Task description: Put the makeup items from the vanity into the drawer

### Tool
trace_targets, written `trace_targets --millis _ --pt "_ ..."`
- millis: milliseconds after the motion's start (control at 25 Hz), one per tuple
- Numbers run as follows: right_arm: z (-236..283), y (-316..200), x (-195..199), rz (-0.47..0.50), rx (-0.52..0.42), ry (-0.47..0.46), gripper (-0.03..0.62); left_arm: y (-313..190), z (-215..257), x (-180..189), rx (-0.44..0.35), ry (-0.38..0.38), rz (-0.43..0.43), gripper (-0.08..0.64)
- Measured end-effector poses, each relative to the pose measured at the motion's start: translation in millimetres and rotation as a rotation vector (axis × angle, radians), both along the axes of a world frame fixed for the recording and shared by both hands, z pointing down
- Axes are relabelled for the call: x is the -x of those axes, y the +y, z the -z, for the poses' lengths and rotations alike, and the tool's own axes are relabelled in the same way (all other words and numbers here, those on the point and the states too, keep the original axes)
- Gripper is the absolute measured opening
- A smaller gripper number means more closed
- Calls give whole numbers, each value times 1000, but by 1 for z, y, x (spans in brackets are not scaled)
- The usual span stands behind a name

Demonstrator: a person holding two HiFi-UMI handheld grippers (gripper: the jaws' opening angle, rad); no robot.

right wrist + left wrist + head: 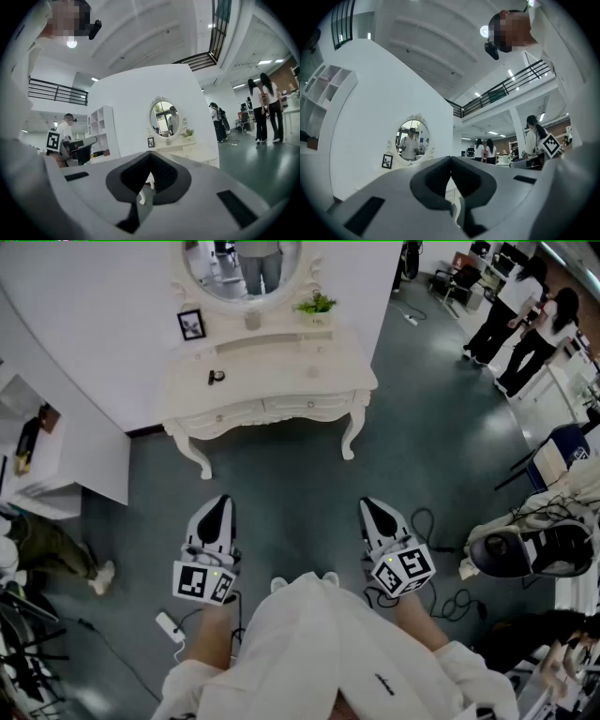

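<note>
Bright, even overhead light fills the scene, a ceiling lamp [71, 43] glaring white. Both gripper views bend strongly and go black at their round edges; shadows on the floor [281, 474] are soft.

Makeup item [217, 377] on vanity [309, 371], mirror [248, 268] behind

I am noting a cream-white vanity [281, 371] at twelve o'clock, a teal-grey floor [291, 474], and black-and-white square markers on the left gripper [219, 502] and right gripper [368, 506].

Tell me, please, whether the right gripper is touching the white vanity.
Apart. The head view shows the right gripper held short of the vanity, with a stretch of grey-green floor between its fingers and the vanity's legs.
</note>
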State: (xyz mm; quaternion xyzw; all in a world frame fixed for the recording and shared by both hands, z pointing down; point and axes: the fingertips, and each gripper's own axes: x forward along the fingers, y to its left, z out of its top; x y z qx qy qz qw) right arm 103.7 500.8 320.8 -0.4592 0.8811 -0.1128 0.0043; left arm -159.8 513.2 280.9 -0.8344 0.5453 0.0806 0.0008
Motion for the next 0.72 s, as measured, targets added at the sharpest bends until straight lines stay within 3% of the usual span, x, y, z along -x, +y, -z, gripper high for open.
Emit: trace_targets --millis 600,720 --pt "-15 3 -36 7 -47 -49 19 2 -14 -40 -11 -22 2 26" --pt "-25 5 -47 23 -54 -54 124 4 -22 -53 -18 -30 4 26"
